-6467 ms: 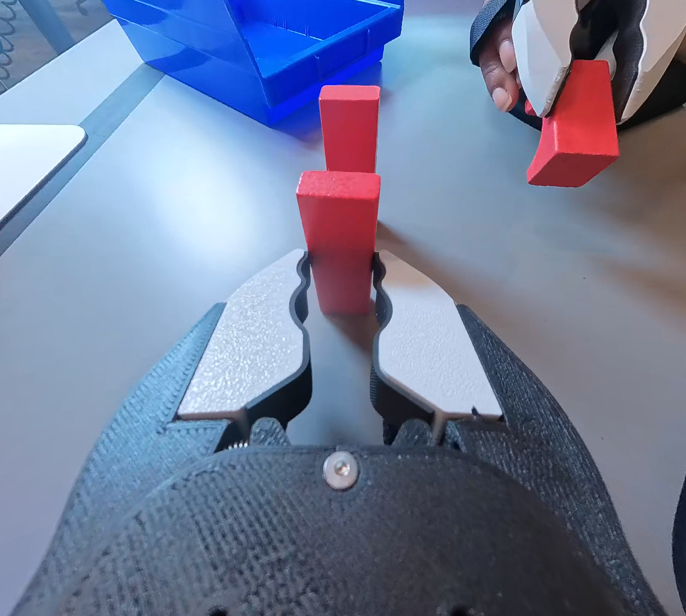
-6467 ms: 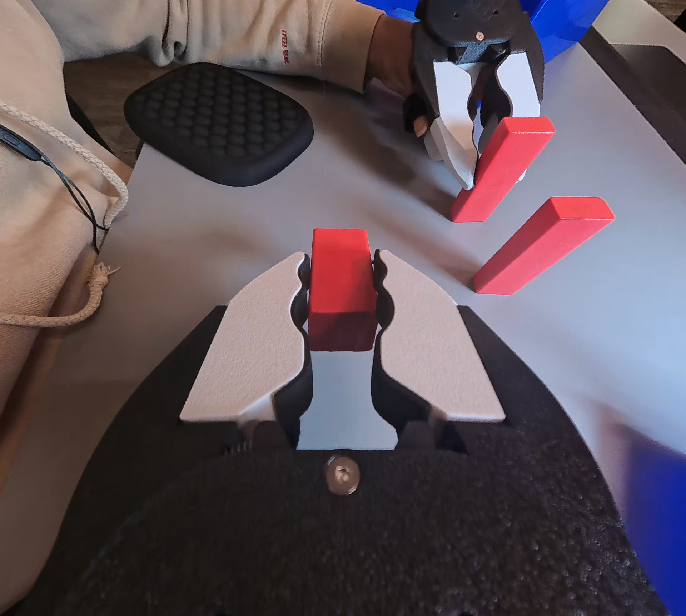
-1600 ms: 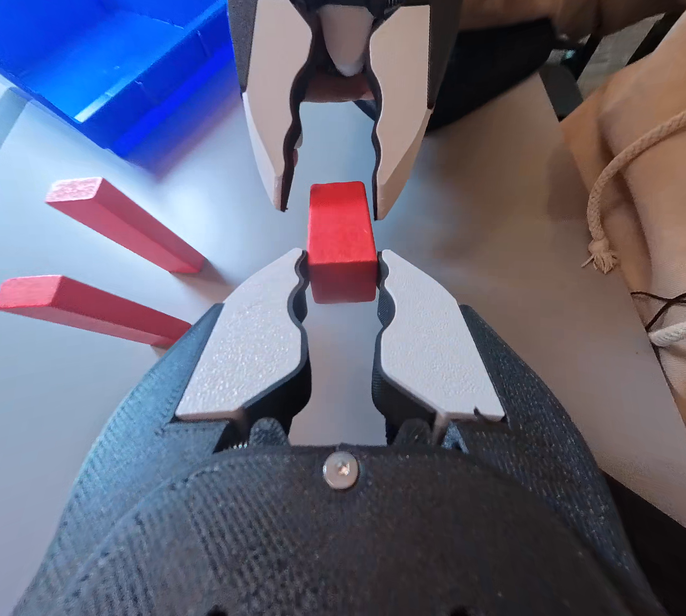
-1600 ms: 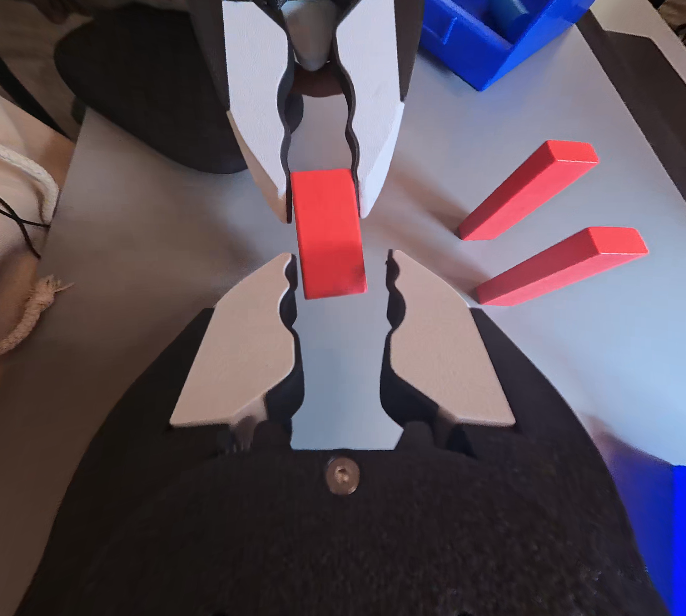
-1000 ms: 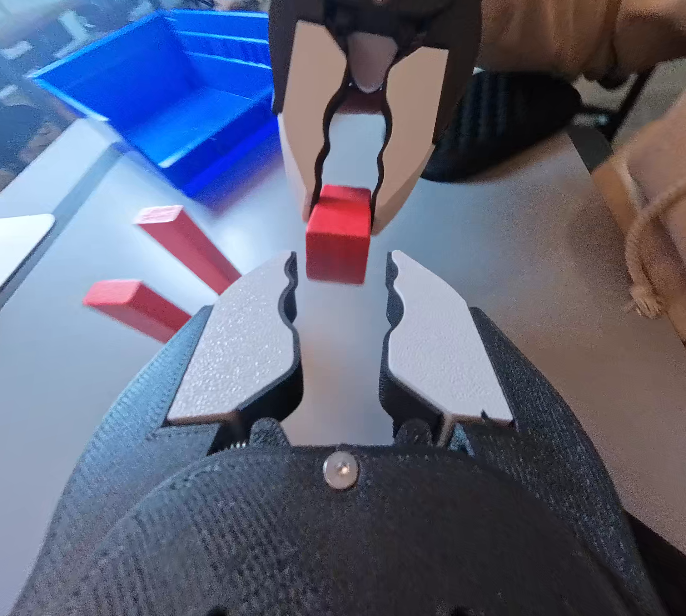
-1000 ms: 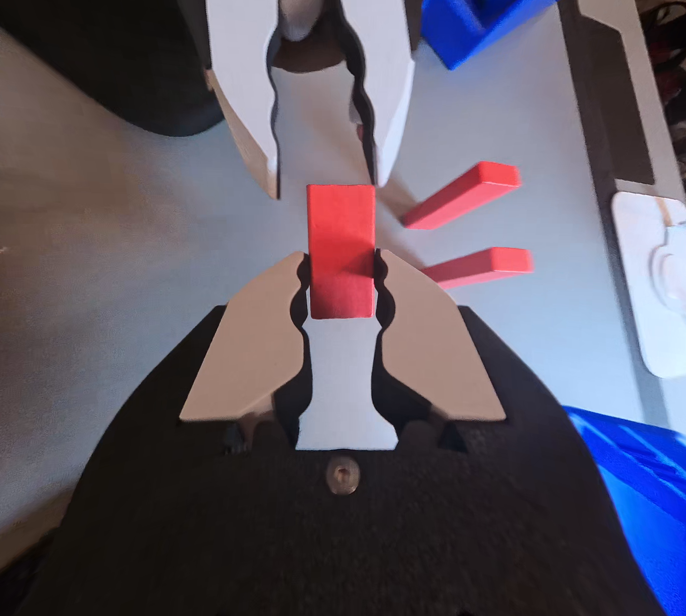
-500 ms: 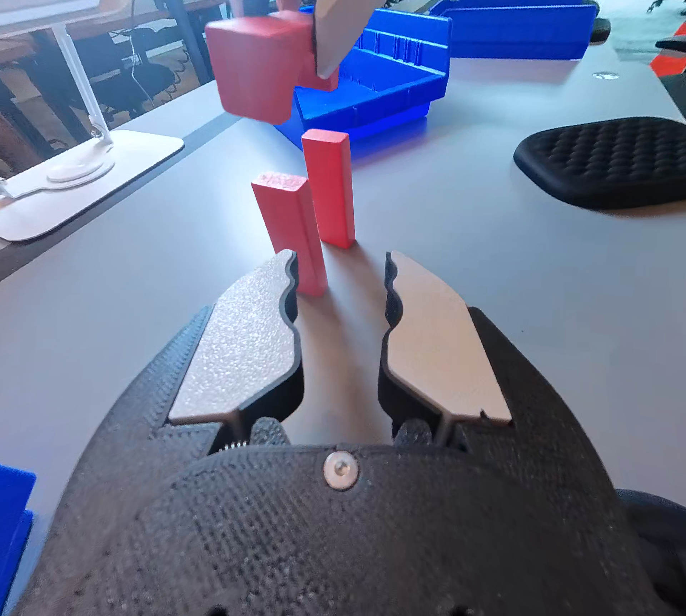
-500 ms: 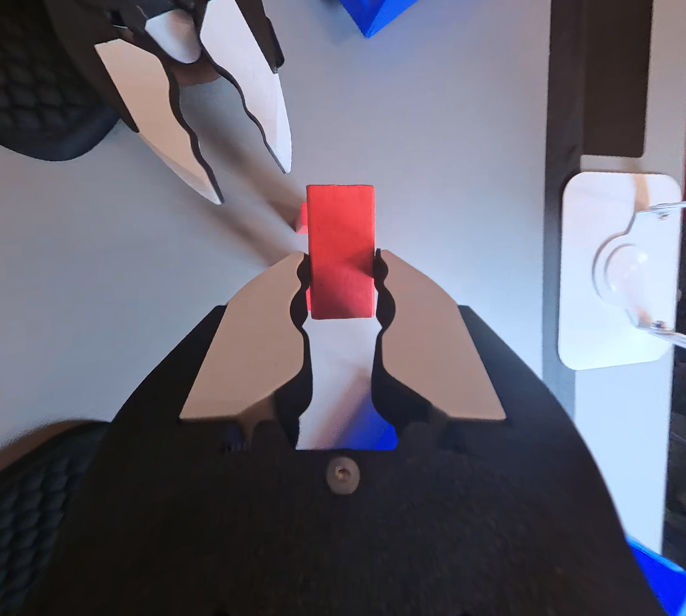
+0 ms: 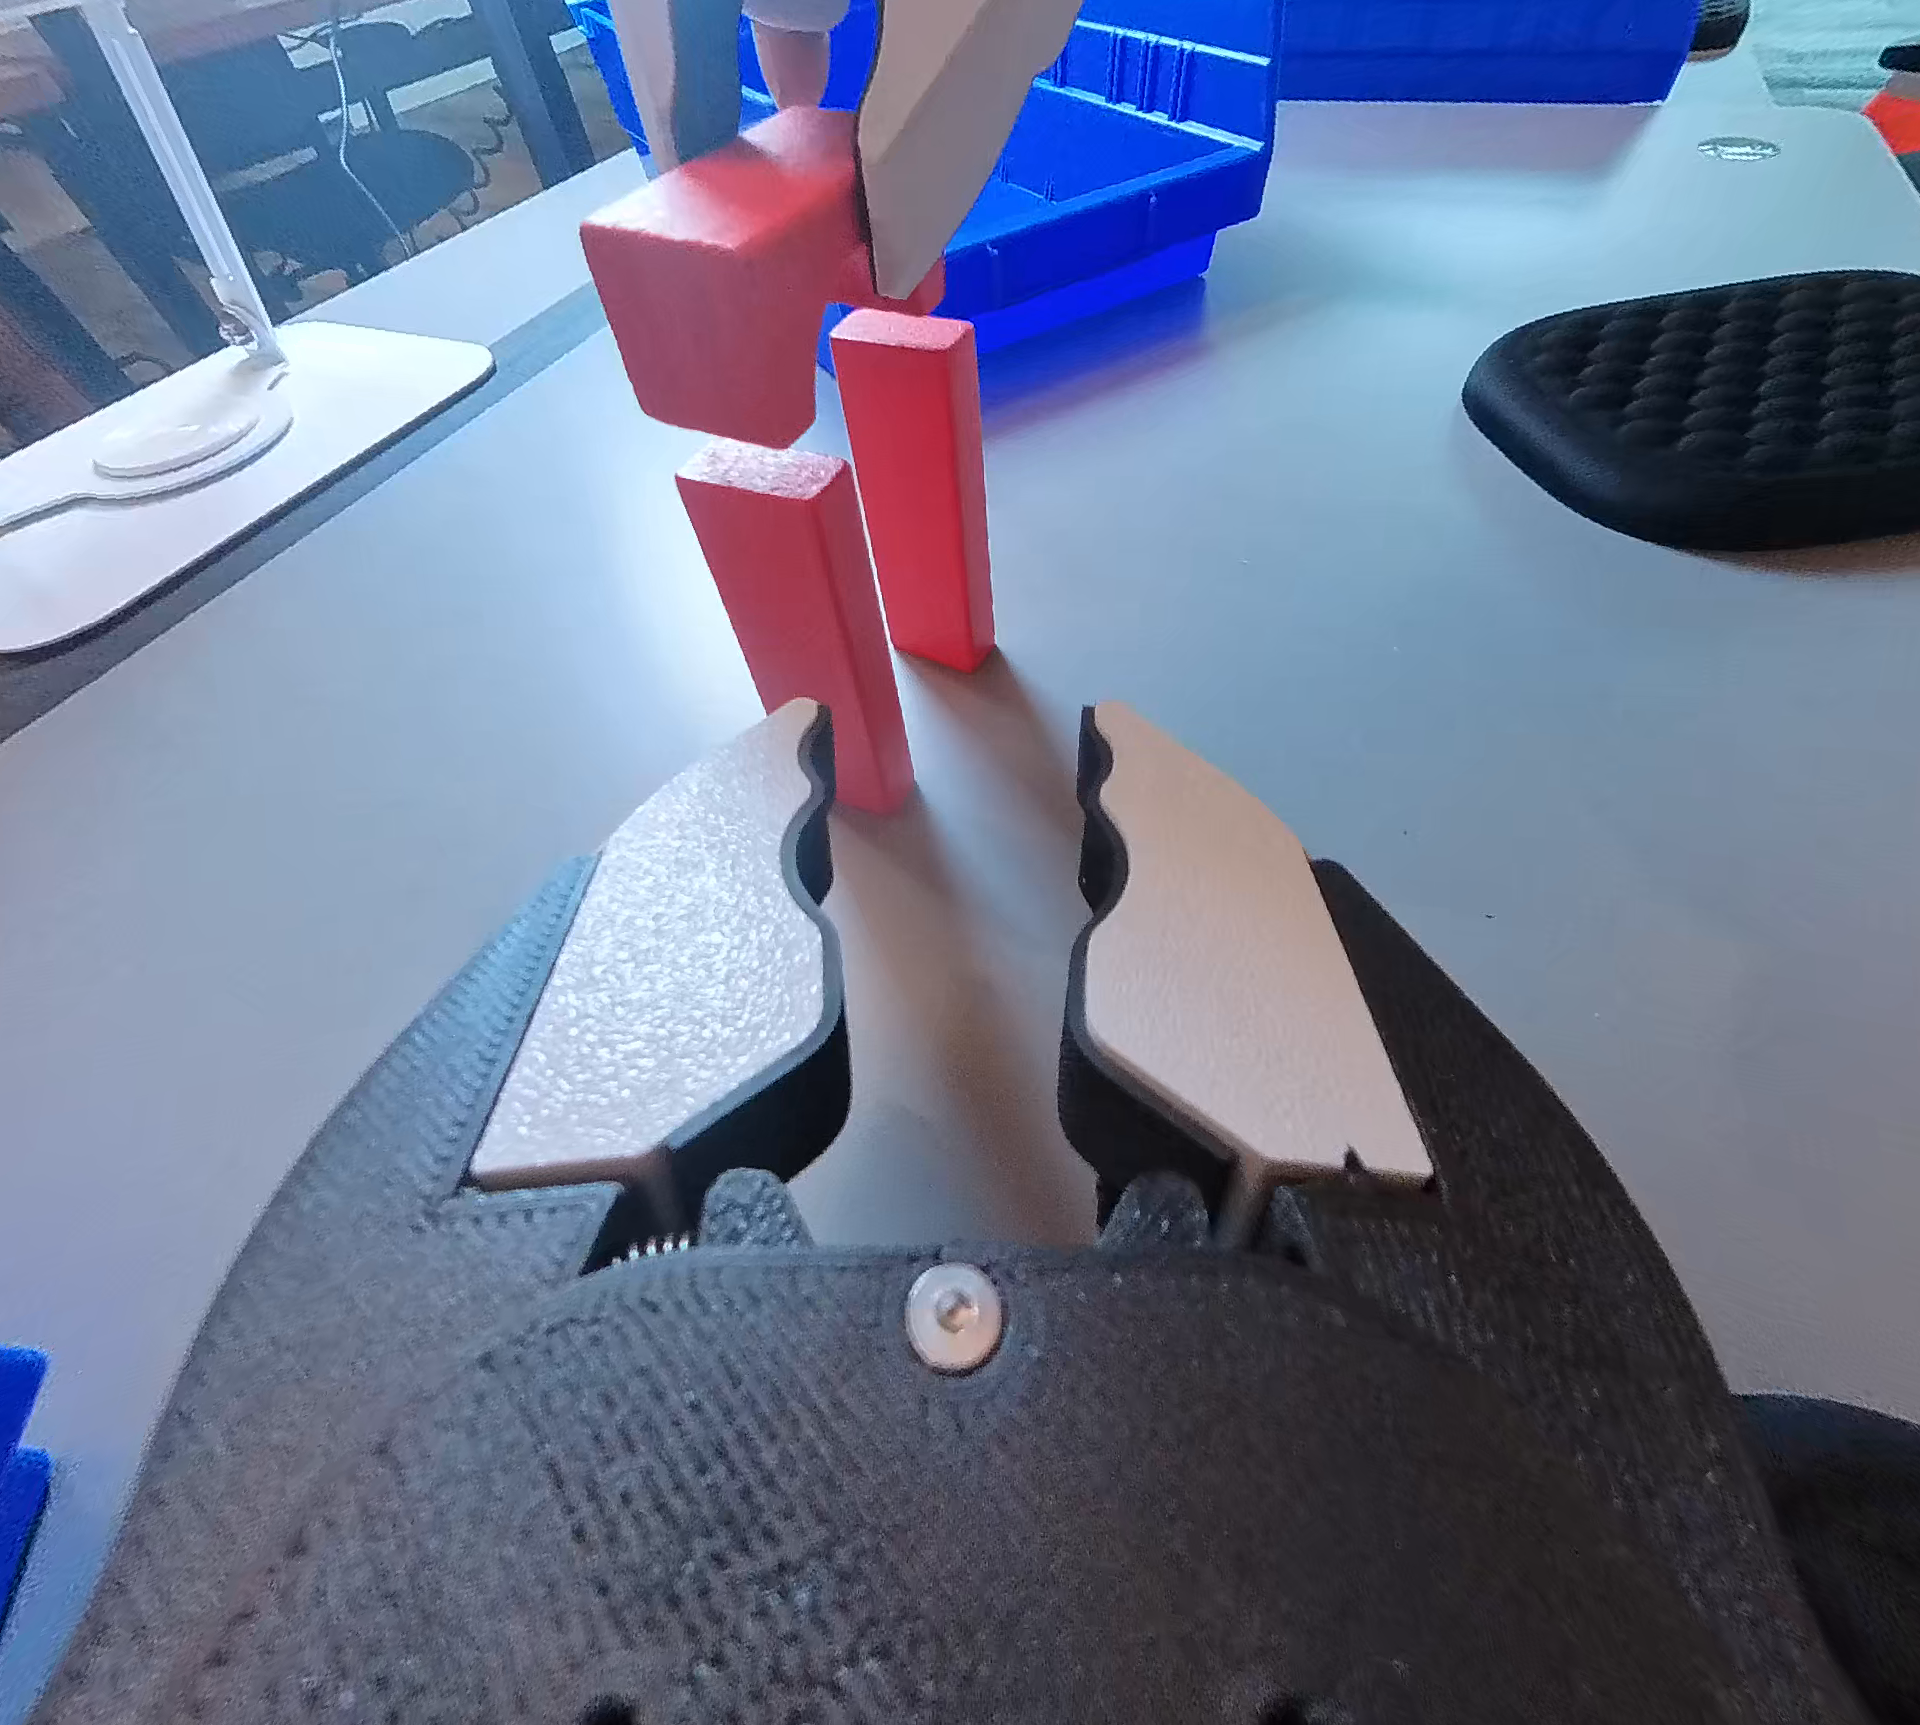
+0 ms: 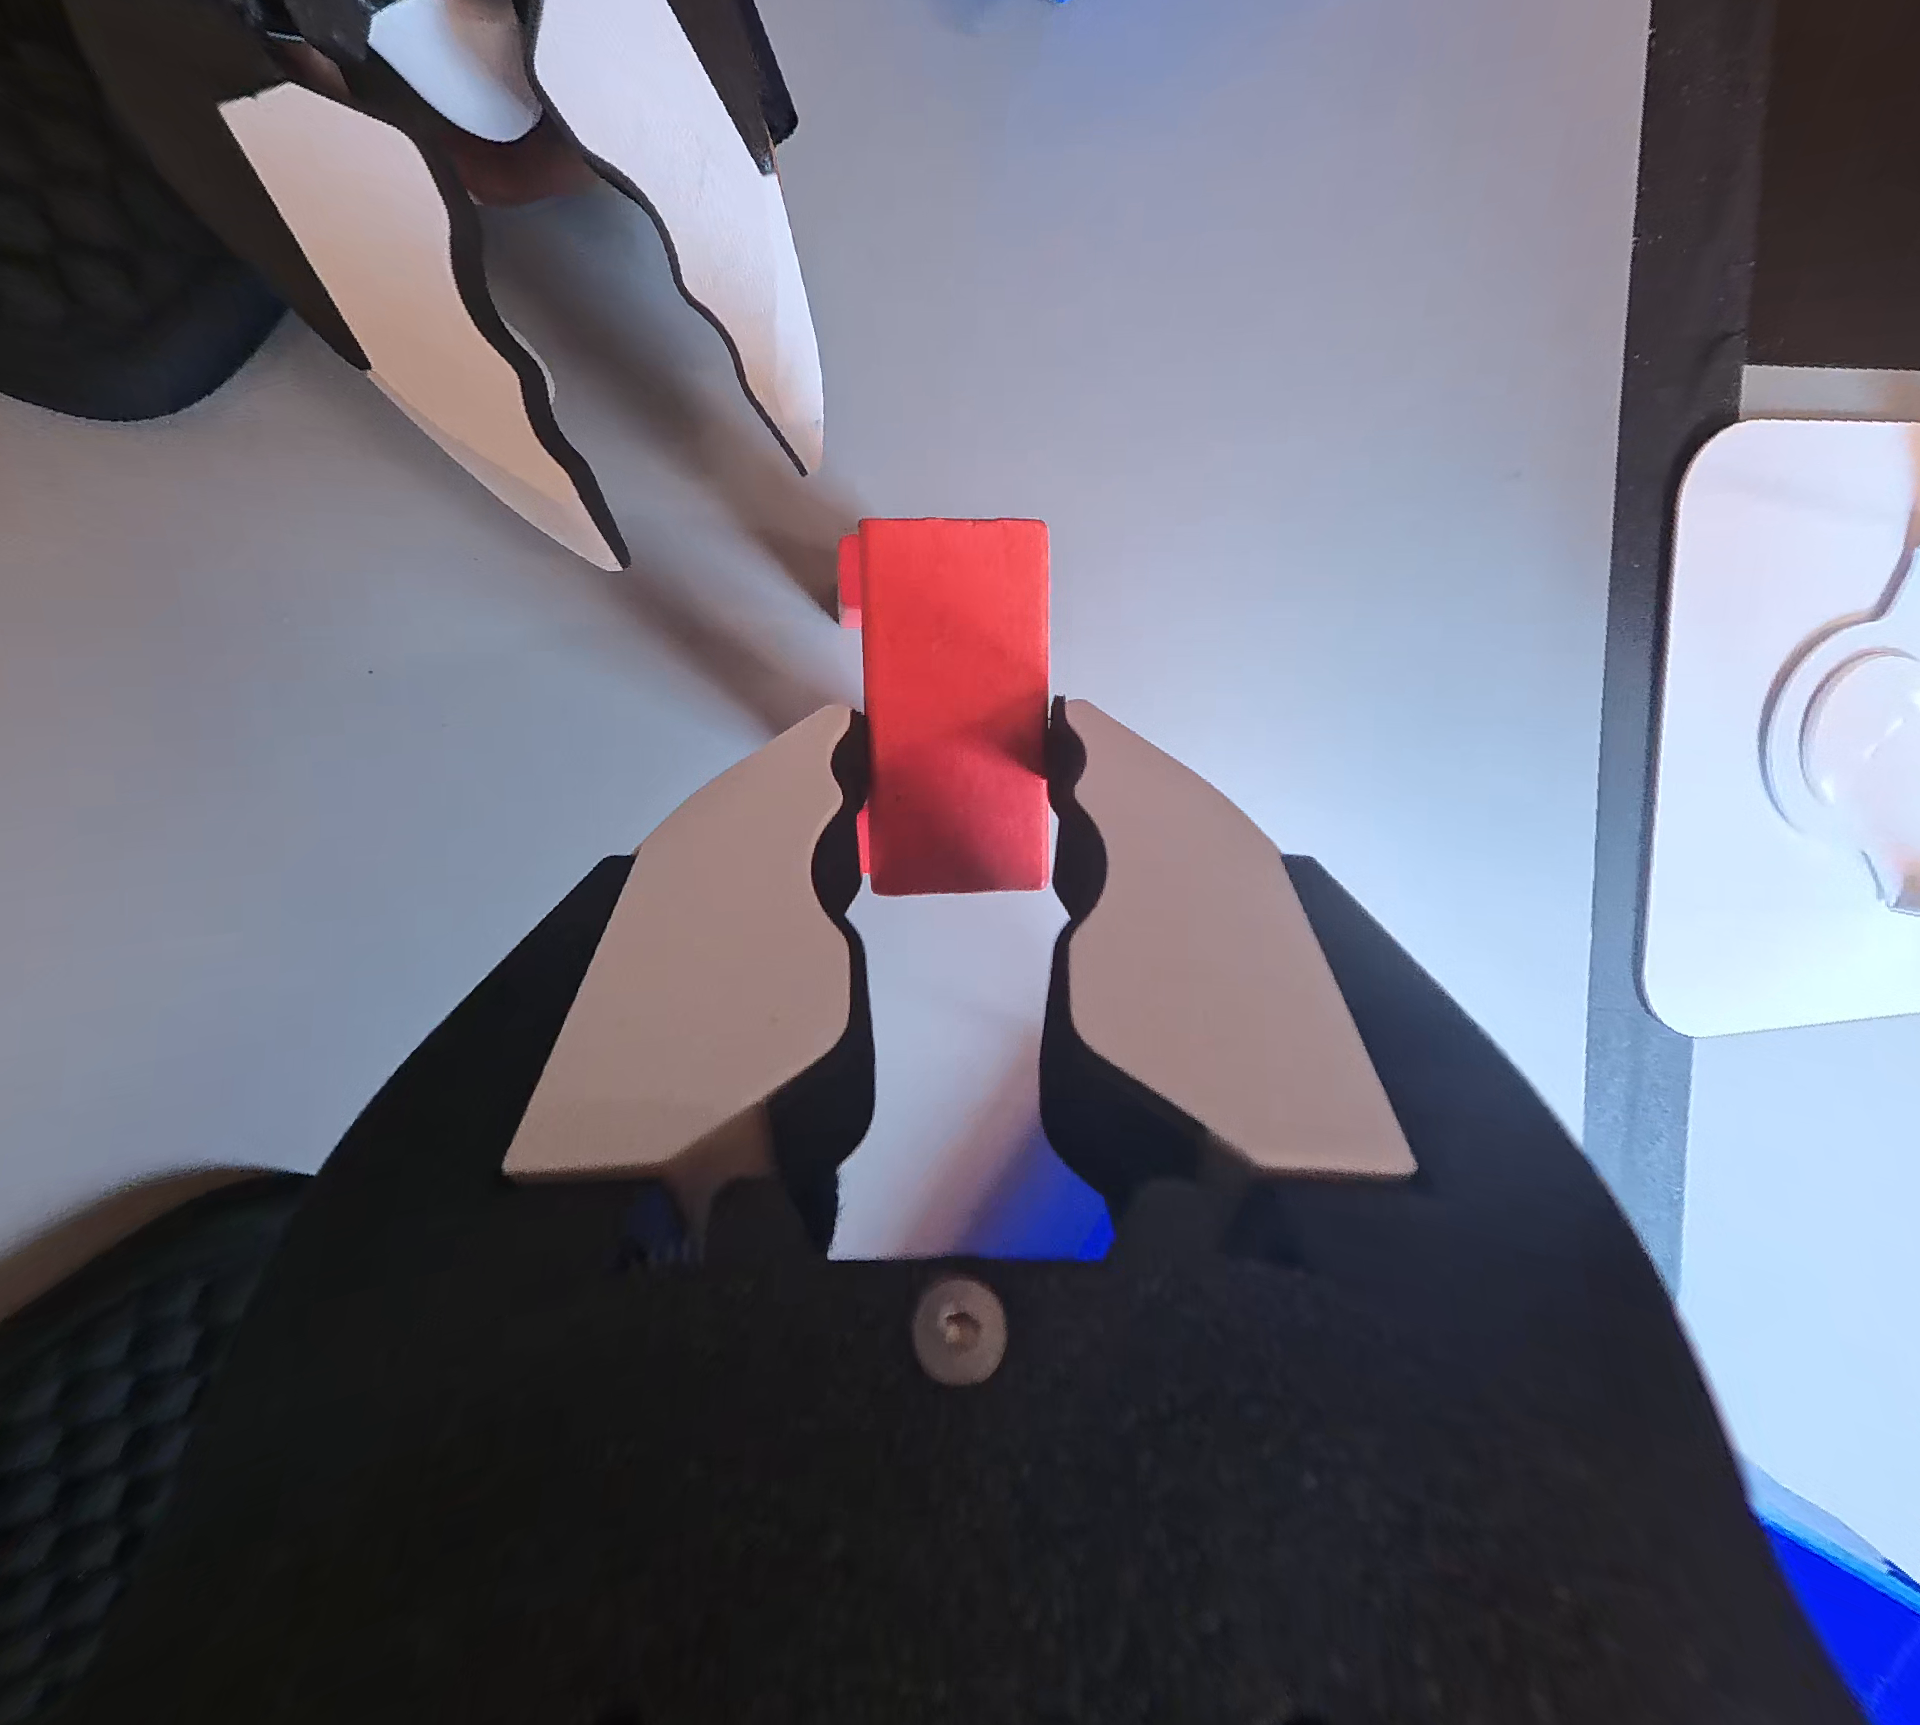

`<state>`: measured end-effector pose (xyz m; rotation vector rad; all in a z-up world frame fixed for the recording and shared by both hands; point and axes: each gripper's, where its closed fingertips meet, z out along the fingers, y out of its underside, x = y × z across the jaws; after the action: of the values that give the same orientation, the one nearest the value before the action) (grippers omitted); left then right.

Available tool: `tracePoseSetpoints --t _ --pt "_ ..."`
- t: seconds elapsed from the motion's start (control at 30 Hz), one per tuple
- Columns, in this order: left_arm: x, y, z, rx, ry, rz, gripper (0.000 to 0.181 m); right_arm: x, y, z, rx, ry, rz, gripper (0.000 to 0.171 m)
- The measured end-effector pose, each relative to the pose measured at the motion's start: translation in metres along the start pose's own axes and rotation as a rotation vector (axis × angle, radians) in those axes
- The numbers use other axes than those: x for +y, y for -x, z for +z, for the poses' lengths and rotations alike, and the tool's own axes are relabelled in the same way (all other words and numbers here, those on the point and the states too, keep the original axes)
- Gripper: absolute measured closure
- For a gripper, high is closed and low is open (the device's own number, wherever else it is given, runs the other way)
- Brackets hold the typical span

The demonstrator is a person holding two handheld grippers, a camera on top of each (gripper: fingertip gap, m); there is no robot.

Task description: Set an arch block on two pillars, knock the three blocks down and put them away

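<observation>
Two red pillars stand upright and close together on the grey table, the near pillar (image 9: 800, 626) and the far pillar (image 9: 920, 491). My right gripper (image 9: 779, 221) is shut on the red arch block (image 9: 717, 304) and holds it just above the pillar tops, apart from them. In the right wrist view, looking straight down, my right gripper (image 10: 951, 714) grips the arch block (image 10: 956, 709), which hides the pillars except a sliver (image 10: 850, 574). My left gripper (image 9: 951, 730) is open and empty, low on the table, its left fingertip beside the near pillar's base. It also shows in the right wrist view (image 10: 712, 512).
An open blue bin (image 9: 1122, 148) stands behind the pillars, with more blue bins (image 9: 1475, 2) farther back. A black padded rest (image 9: 1714, 408) lies to the right. A white lamp base (image 9: 208, 449) sits on the neighbouring table at the left, past a dark gap. The grippers' ends are close to 9 cm from one another.
My right gripper took the arch block back from the left, carried it over the pillars and has come lower. My left gripper opened and drew back low by the near pillar.
</observation>
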<state>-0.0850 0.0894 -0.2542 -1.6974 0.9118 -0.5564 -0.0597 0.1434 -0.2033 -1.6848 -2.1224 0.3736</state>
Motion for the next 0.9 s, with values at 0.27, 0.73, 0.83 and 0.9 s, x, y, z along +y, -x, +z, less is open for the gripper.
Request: tracePoseSetpoints --t 0.27,0.73,0.83,0.9 --pt "0.002 -0.001 0.002 -0.001 0.011 0.010 0.136 0.003 0.000 0.002 -0.002 -0.008 0.013 0.138" --pt "0.006 0.020 0.024 -0.011 0.073 -0.024 0.129 -0.004 0.001 -0.006 -0.005 -0.063 0.020 0.138" --pt "0.007 0.030 0.029 0.004 0.085 -0.007 0.129 -0.004 0.001 -0.008 -0.007 -0.075 0.024 0.138" --pt "0.005 0.031 0.030 0.034 0.069 -0.005 0.132 -0.004 0.002 -0.008 -0.011 -0.081 0.025 0.138"
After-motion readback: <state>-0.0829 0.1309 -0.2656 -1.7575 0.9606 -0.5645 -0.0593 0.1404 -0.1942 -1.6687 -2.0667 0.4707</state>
